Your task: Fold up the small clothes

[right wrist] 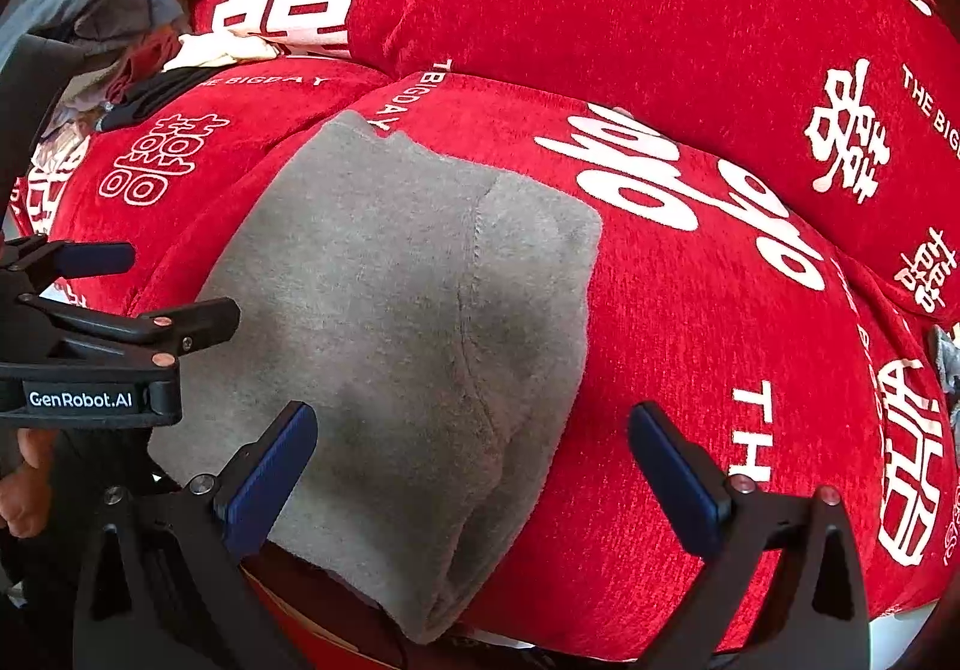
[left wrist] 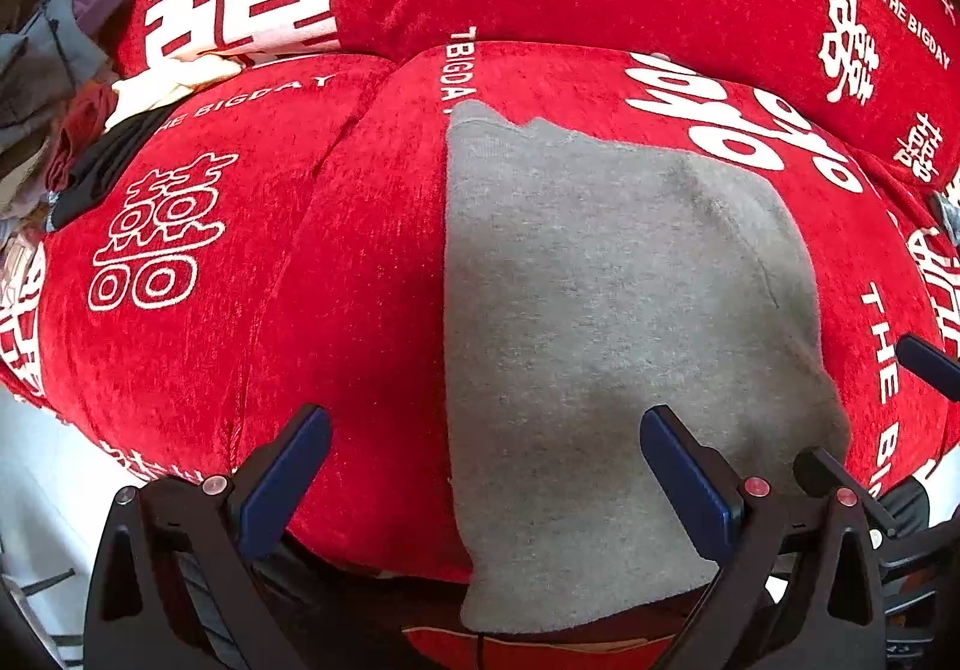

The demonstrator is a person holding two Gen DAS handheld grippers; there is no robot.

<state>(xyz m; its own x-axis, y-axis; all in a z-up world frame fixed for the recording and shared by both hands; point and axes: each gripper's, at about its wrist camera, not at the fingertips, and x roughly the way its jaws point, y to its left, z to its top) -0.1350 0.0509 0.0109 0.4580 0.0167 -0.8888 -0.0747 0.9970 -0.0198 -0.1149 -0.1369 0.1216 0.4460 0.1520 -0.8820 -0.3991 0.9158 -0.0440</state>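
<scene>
Red plush sofa cushions (left wrist: pixel 384 262) printed with white lettering fill both views. On the seat cushion lies a folded grey knit garment (left wrist: pixel 600 310), its near edge hanging over the cushion's front. Both the left claw (left wrist: pixel 486 472) and the right claw (right wrist: pixel 474 466) hover released, grasping nothing, above it.

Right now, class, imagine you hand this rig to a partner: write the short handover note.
Left claw: open, holding nothing, above the near left edge of the grey garment.
Right claw: open, empty, above the garment's near right part.
The garment lies flat on the red sofa cushion, its near end hanging over the front edge.
A pile of other clothes sits at the far left.
Done: garment laid out, apparently folded once.
Left: finish its folds, set it aside, then take the pile.
</scene>
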